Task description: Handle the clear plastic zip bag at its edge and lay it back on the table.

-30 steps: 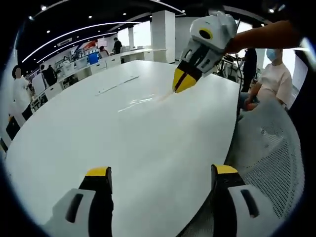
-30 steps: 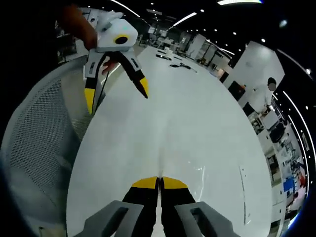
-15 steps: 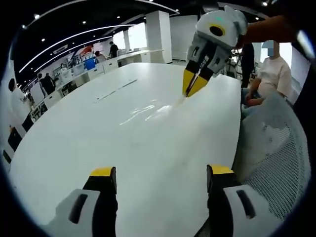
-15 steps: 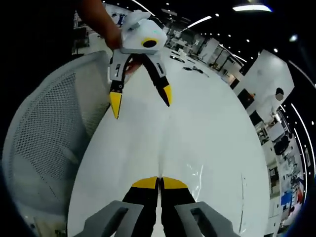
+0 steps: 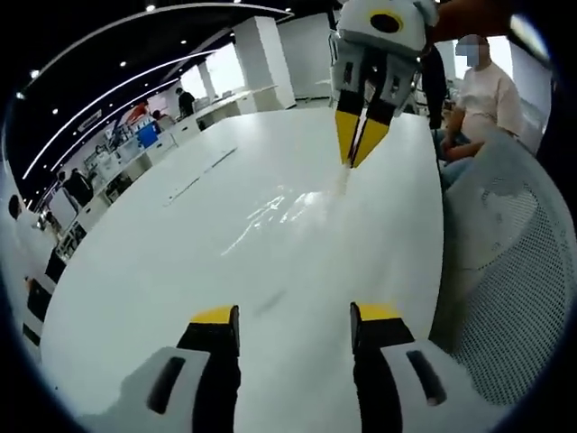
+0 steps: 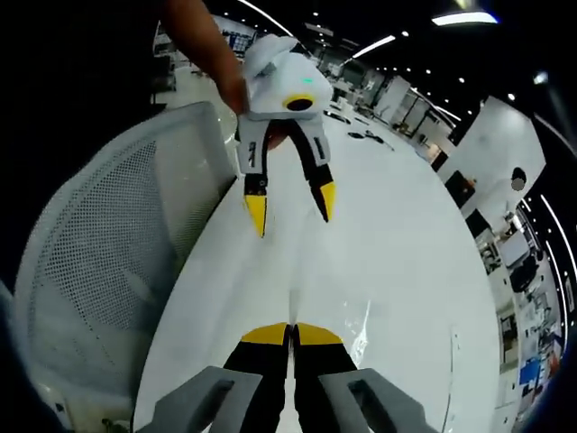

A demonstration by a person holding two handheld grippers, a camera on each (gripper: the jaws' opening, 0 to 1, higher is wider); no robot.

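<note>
Left gripper view, bag: the clear zip bag lies flat on the white counter, showing mostly as glints and creases; its outline is hard to trace.
Left gripper view, right gripper: the right gripper comes down from above with its yellow tips pressed together at the bag's near edge, apparently pinching the film, though the film between the tips is too faint to confirm.
Left gripper view, own jaws: the left gripper hovers over the counter with its jaws spread and nothing between them, near the bag but apart from it.
Left gripper view, axis: the glint streak runs from the pinched edge away toward the counter's far side, so I judge the long axis to lie along that line.
Right gripper view, own jaws: pressed together, with shiny film just beside the tips.
Right gripper view, left gripper: held by a hand, jaws spread, above the counter edge beside a white mesh chair.
Handling: likely very light, limp and slippery; it should sag and cling when lifted.
Where to hold: the edge strip, probably stiffest at the zip; which end carries the zip I cannot tell.
</note>
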